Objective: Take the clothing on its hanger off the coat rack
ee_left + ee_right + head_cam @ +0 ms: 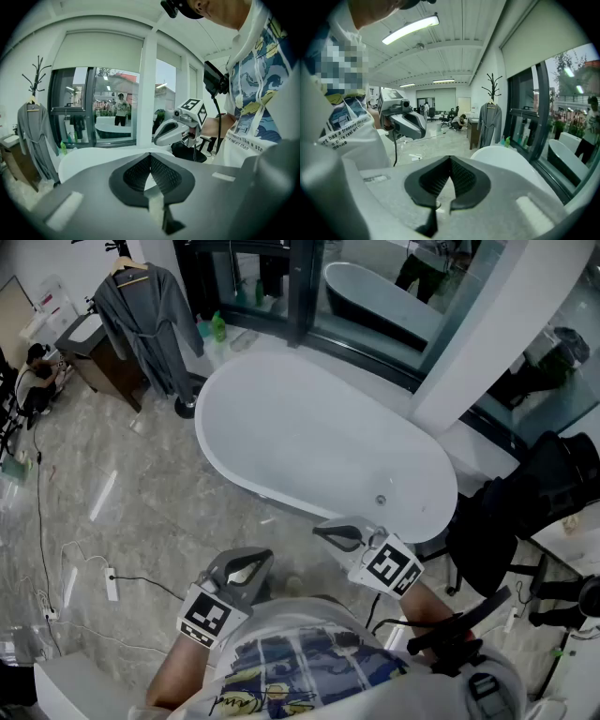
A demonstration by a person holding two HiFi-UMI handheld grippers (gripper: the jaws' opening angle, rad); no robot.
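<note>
A grey robe [145, 320] hangs on a wooden hanger [129, 273] from a black coat rack [120, 251] at the far left, beyond the bathtub. It also shows as the robe [33, 136] in the left gripper view and the robe [490, 123] in the right gripper view. My left gripper [258, 559] and right gripper [323, 532] are held close to my body, far from the rack. Both are shut with nothing between the jaws; in their own views the left gripper [150, 157] and right gripper [450, 161] have tips touching.
A white bathtub [281, 390] lies between me and the rack. A wooden cabinet [98, 357] stands beside the robe. Cables and a power strip [112, 587] lie on the tiled floor at left. A black chair [525, 512] with dark cloth stands at right. Glass partition behind.
</note>
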